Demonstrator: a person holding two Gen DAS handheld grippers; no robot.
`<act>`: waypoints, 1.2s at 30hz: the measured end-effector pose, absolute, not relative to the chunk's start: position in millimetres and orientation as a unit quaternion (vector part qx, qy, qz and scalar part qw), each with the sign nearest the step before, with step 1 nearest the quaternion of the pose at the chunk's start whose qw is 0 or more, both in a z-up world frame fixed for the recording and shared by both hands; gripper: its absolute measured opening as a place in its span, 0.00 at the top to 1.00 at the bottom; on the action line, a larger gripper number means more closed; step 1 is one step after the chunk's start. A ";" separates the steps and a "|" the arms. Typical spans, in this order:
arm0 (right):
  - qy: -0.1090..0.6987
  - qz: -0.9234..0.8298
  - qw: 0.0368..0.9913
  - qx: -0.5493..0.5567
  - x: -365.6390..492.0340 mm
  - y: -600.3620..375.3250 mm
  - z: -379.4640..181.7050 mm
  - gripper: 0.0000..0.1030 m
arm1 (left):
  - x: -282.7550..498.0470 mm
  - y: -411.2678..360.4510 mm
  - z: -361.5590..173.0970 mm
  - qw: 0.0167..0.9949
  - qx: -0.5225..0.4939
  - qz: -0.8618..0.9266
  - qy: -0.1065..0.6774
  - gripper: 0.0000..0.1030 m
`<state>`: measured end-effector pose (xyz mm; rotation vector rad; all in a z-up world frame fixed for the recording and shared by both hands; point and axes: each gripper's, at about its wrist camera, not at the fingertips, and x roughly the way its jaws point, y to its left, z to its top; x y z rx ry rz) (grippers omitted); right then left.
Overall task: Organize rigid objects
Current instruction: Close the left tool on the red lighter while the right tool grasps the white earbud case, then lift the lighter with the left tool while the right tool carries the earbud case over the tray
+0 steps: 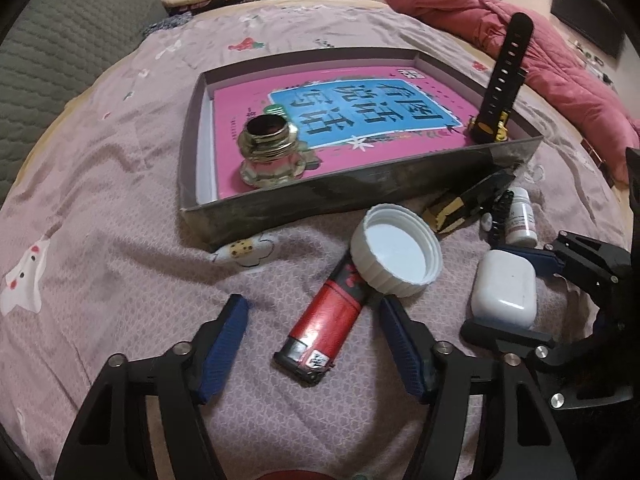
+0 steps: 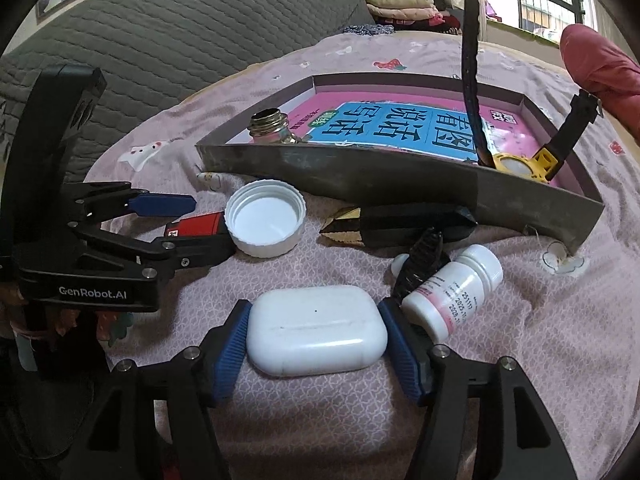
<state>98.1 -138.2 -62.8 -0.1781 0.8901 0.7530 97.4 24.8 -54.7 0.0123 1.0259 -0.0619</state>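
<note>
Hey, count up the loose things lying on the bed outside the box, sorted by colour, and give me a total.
White: 3 – cap, earbud case, pill bottle
Red: 1 – lighter
Black: 2 – black-and-gold piece, ribbed black piece
Total: 6
A small white bit beside the ribbed piece is too hidden to count.

The bed (image 1: 100, 184), spread with a pink patterned sheet, carries a shallow grey box tray (image 1: 360, 194), a white screw cap (image 1: 396, 256), a red lighter (image 1: 324, 320), a white earbud case (image 2: 316, 330), a white pill bottle (image 2: 452, 296) and a black-and-gold box (image 2: 400, 226).
</note>
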 end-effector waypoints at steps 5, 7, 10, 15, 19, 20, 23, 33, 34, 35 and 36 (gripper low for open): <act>0.421 0.356 0.831 -0.068 96.8 -143.8 -63.4 0.38 | 96.7 18.8 -54.3 0.871 0.014 -0.042 0.489 0.45; 0.421 0.355 0.832 -0.068 96.0 -144.5 -63.1 0.38 | 96.9 19.0 -54.6 0.870 0.013 -0.044 0.490 0.46; 0.418 0.351 0.835 -0.076 93.4 -142.7 -62.7 0.38 | 96.3 17.7 -54.1 0.870 0.011 -0.046 0.491 0.48; 0.413 0.344 0.839 -0.086 90.5 -139.1 -63.5 0.38 | 96.6 18.2 -55.9 0.867 0.011 -0.048 0.496 0.49; 0.413 0.342 0.840 -0.088 90.1 -138.8 -62.8 0.41 | 97.7 19.1 -55.3 0.868 0.009 -0.049 0.495 0.56; 0.412 0.342 0.840 -0.088 89.8 -139.2 -62.3 0.41 | 97.6 19.9 -54.5 0.868 0.006 -0.050 0.494 0.61; 0.405 0.340 0.843 -0.096 87.2 -138.7 -60.7 0.41 | 97.5 22.0 -53.6 0.868 -0.010 -0.060 0.493 0.69; 0.387 0.346 0.850 -0.092 83.3 -141.9 -52.3 0.41 | 98.0 31.5 -48.6 0.864 -0.056 -0.075 0.494 0.78; 0.386 0.347 0.850 -0.090 83.5 -142.3 -51.0 0.41 | 97.7 31.9 -48.0 0.864 -0.058 -0.076 0.494 0.78; 0.385 0.348 0.850 -0.087 83.5 -142.8 -49.9 0.41 | 97.6 32.6 -47.4 0.864 -0.061 -0.077 0.493 0.78; 0.384 0.348 0.851 -0.084 83.5 -143.2 -48.7 0.41 | 97.3 32.9 -46.5 0.865 -0.064 -0.078 0.492 0.78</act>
